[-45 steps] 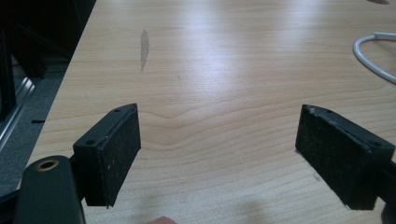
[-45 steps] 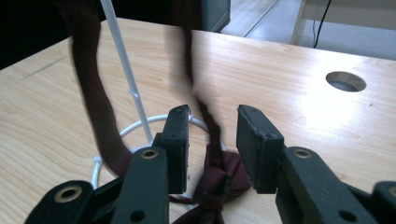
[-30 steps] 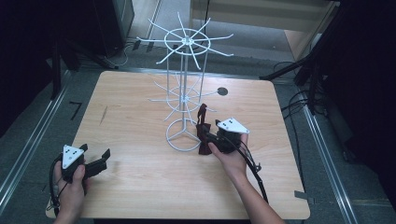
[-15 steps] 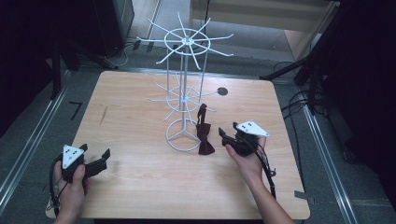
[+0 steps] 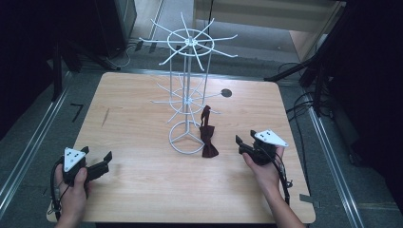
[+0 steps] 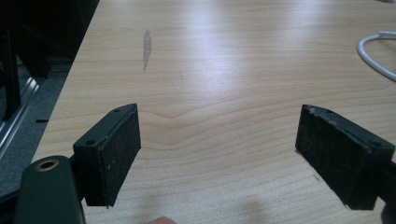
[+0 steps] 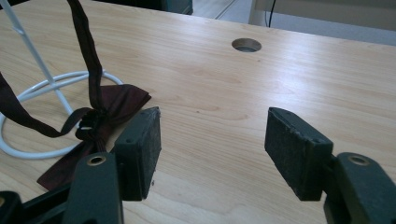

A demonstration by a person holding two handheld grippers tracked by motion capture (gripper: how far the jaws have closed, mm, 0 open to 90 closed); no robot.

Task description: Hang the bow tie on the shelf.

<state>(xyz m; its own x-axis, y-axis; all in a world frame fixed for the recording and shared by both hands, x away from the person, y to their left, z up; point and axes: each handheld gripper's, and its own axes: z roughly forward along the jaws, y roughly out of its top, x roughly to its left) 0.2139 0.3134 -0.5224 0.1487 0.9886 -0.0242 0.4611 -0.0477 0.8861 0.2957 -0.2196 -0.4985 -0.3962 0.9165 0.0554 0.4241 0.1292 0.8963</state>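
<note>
Covering the table: pale wood-grain top [image 5: 142, 199] with rounded corners, a dark streak near its left edge [image 6: 146, 46] and a round cable hole [image 5: 226, 93] toward the far side.
Room: grey floor around the table, metal rails along both sides, dark equipment and cables at the far corners; the background is dim, so what stands there is hard to make out.
Rack: white wire display stand [image 5: 189, 42] near the table's middle, upright on a ring base [image 5: 173, 142], with spoked arms at the top and shorter hooks lower down.
Bow tie: dark maroon bow tie [image 5: 207, 137] hanging by its strap from a lower hook, its bottom wing apparently resting on the table against the right side of the ring base; in the right gripper view the knot and strap [image 7: 95, 116] lie just left of the near jaw.
Left gripper: left gripper [image 5: 105, 160] held low at the near left corner, jaws wide apart over bare wood, nothing between them.
Right gripper: right gripper [image 5: 240, 142] to the right of the bow tie, near it but apart; jaws spread wide and empty.
Change: a second ago the right gripper was at the bow tie beside the stand; it has since drawn back rightward, leaving the tie on the hook. The left gripper has stayed put.
</note>
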